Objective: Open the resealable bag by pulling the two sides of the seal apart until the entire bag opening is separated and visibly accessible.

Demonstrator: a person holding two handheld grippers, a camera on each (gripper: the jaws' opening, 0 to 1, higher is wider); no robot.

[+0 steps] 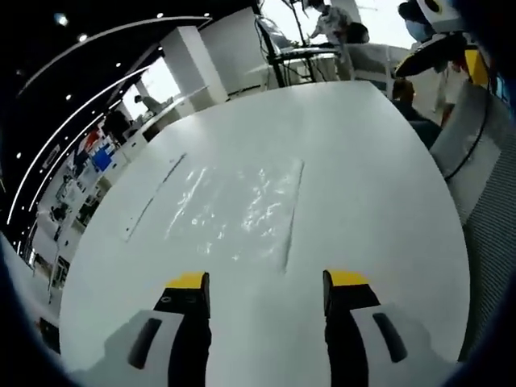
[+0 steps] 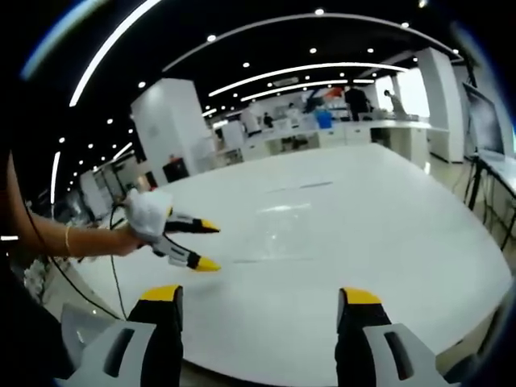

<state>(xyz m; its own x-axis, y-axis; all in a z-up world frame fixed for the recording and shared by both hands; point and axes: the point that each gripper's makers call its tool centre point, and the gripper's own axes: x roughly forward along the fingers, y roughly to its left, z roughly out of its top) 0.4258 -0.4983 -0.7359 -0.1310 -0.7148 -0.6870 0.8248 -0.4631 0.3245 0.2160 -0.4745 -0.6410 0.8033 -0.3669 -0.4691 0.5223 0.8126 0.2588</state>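
Observation:
A clear resealable bag (image 1: 234,211) lies flat on the white table (image 1: 363,185), its seal strip a thin line along one edge. My left gripper (image 1: 266,292) hovers just short of the bag's near edge, open, nothing between its yellow-tipped jaws. In the right gripper view the bag (image 2: 282,226) is a faint glossy patch at mid-table. My right gripper (image 2: 260,305) is open near the table's edge, well back from the bag. The left gripper (image 2: 201,245) shows there too, held in a white-gloved hand, open, beside the bag.
The table's rounded edge (image 1: 451,242) curves on the right, with a grey chair (image 1: 492,210) and a cable beyond it. People stand at far counters (image 2: 355,129). A white pillar (image 2: 165,121) rises behind the table.

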